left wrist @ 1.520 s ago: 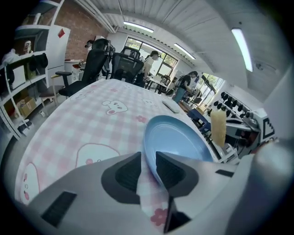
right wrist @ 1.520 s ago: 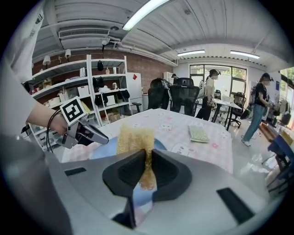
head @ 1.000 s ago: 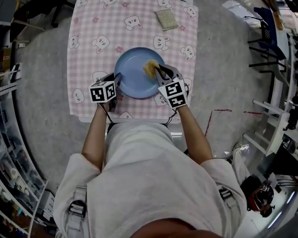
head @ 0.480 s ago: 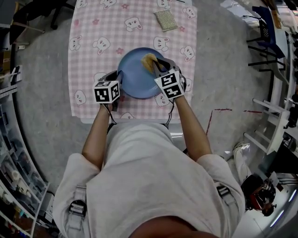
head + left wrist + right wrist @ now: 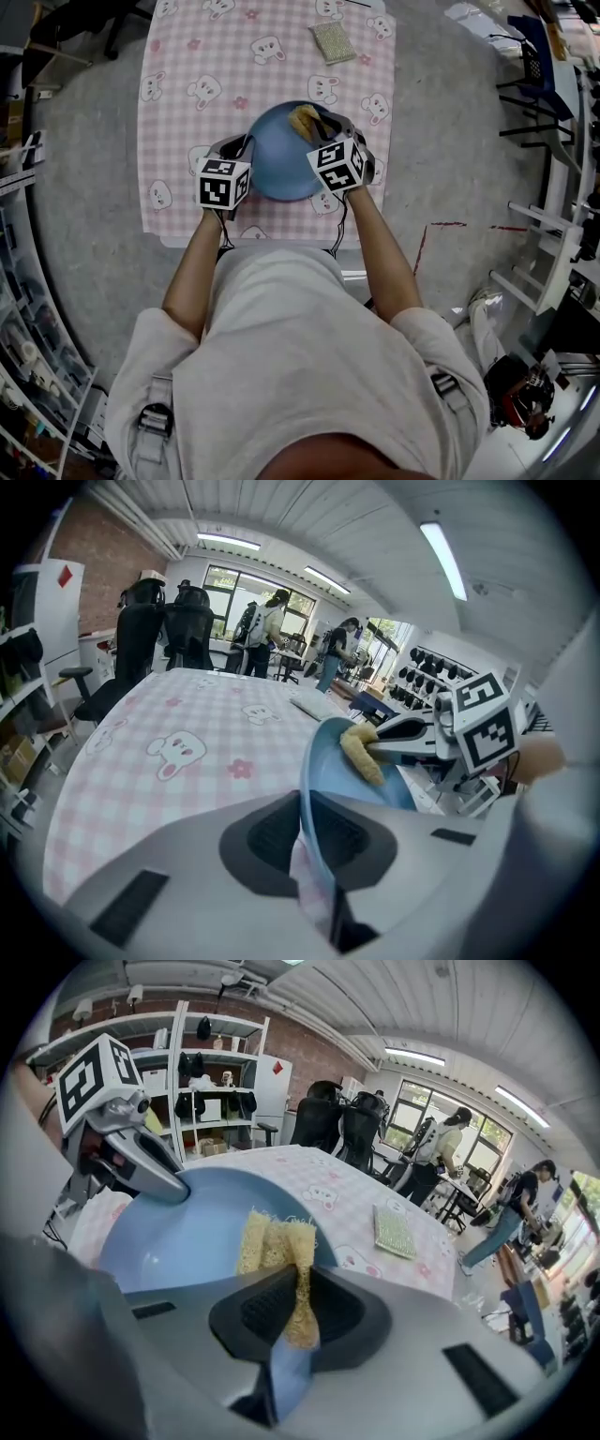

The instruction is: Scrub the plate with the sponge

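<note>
My right gripper [image 5: 298, 1316]: jaws pinched on the yellow sponge [image 5: 272, 1241], which is pressed against the inside of the blue plate [image 5: 178, 1232] near its far rim. My left gripper [image 5: 314, 855]: jaws clamped on the plate's rim, with the plate tilted above the pink checked cloth [image 5: 187, 56]. Pad [image 5: 334, 39]: on the cloth's far edge, well apart.

You work under bright, even light: ceiling strips [image 5: 445, 560] overhead, far windows [image 5: 234, 581] glowing. Shadows faint. Soft sheen on plate [image 5: 178, 1227]. Gripper views bend hard at edges, corners black; nearest foreground blurred.
</note>
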